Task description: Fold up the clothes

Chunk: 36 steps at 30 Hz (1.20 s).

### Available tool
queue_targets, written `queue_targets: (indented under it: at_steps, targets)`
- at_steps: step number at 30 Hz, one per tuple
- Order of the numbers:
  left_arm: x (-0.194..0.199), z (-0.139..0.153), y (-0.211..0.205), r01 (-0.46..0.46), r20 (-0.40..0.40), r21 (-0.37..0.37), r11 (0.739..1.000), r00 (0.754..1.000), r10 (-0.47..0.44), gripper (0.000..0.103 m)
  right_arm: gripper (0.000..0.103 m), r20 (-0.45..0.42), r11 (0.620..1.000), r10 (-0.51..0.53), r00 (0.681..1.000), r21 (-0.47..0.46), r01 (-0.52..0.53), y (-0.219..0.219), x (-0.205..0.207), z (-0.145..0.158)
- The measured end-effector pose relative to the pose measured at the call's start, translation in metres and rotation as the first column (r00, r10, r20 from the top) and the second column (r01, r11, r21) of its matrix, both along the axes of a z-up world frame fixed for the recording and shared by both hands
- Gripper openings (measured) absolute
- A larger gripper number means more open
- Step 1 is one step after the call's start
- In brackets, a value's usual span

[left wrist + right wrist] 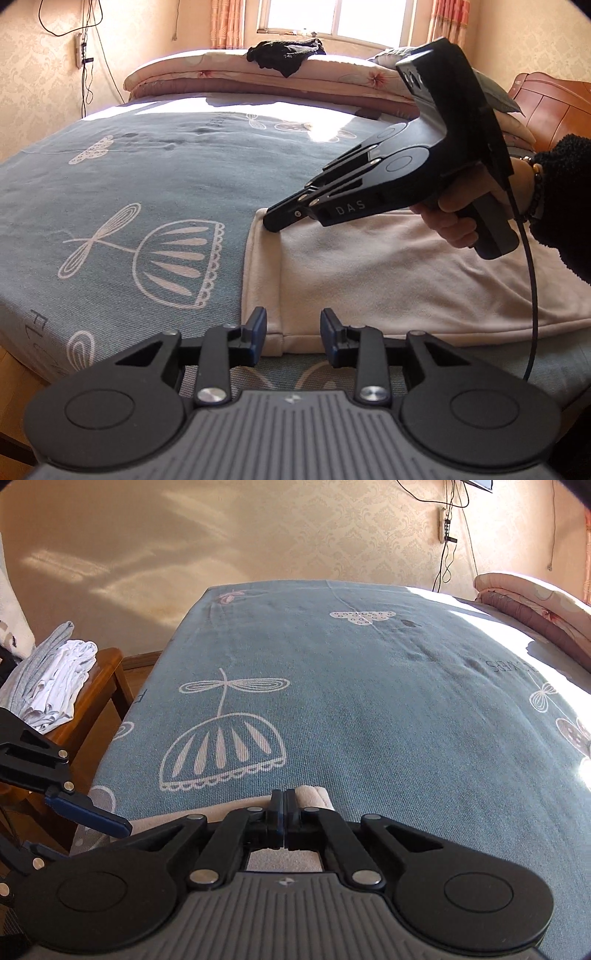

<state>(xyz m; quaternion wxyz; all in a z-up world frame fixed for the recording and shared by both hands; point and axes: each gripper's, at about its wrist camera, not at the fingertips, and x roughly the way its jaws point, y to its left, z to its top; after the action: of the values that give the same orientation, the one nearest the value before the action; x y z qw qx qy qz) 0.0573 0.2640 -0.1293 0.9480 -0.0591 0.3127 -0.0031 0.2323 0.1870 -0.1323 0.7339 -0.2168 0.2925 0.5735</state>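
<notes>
Pink garment lies flat on the bed. Right gripper is clenched on its far corner, likely pinning it; left gripper stands released, the near hem between its fingers, probably poised to pinch.

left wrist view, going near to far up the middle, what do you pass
left gripper → pink garment → right gripper at its far corner → blue bedspread → folded quilts → black garment → window
</notes>
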Motion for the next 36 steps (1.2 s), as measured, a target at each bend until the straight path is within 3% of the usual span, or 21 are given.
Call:
queue_targets:
  at_steps: [2,4,8,11,14,19,21,25,30,33,36]
  targets:
    - [-0.004,0.012,-0.004,-0.023,0.026,-0.002,1.0,0.999,0.023,0.035,0.013,0.03,0.999,-0.041,0.999,-0.018,0.041,-0.006,-0.006,0.015]
    - [-0.007,0.025,-0.008,-0.047,0.052,-0.004,0.999,0.998,0.047,0.046,0.027,0.059,0.994,-0.106,0.993,-0.018,0.107,-0.022,-0.009,0.038]
    - [-0.014,0.049,-0.016,-0.093,0.103,-0.01,0.996,0.99,0.093,0.088,0.055,0.124,0.97,-0.243,0.962,0.001,0.245,-0.075,-0.019,0.086]
    - [-0.013,0.073,-0.03,-0.085,0.153,-0.01,0.996,0.984,0.086,0.089,0.067,0.182,0.946,-0.323,0.929,0.029,0.324,-0.128,-0.035,0.12]
    - [0.003,0.095,-0.048,-0.066,0.144,-0.057,0.996,0.987,0.073,0.089,0.079,0.264,0.917,-0.392,0.881,0.035,0.398,-0.179,-0.055,0.142]
    - [0.037,0.124,-0.086,0.027,0.158,-0.121,0.992,0.987,-0.007,0.09,0.082,0.36,0.858,-0.473,0.804,-0.02,0.513,-0.256,-0.086,0.162]
    - [0.057,0.127,-0.101,0.063,0.153,-0.161,0.985,0.987,-0.038,0.096,0.085,0.383,0.823,-0.51,0.77,-0.041,0.566,-0.283,-0.096,0.164]
    - [0.114,0.094,-0.135,0.062,0.03,-0.19,0.98,0.998,-0.057,0.098,0.09,0.406,0.752,-0.584,0.703,-0.058,0.657,-0.328,-0.105,0.158]
    - [0.173,0.039,-0.173,0.062,-0.119,-0.189,0.98,0.989,-0.086,0.098,0.09,0.36,0.657,-0.688,0.631,-0.061,0.751,-0.369,-0.092,0.131]
    - [0.193,0.018,-0.183,0.071,-0.131,-0.164,0.984,0.987,-0.093,0.098,0.088,0.408,0.641,-0.677,0.612,-0.081,0.763,-0.37,-0.08,0.111]
    - [0.211,0.004,-0.19,0.078,-0.112,-0.134,0.988,0.989,-0.093,0.098,0.088,0.507,0.653,-0.605,0.614,-0.126,0.747,-0.357,-0.062,0.095]
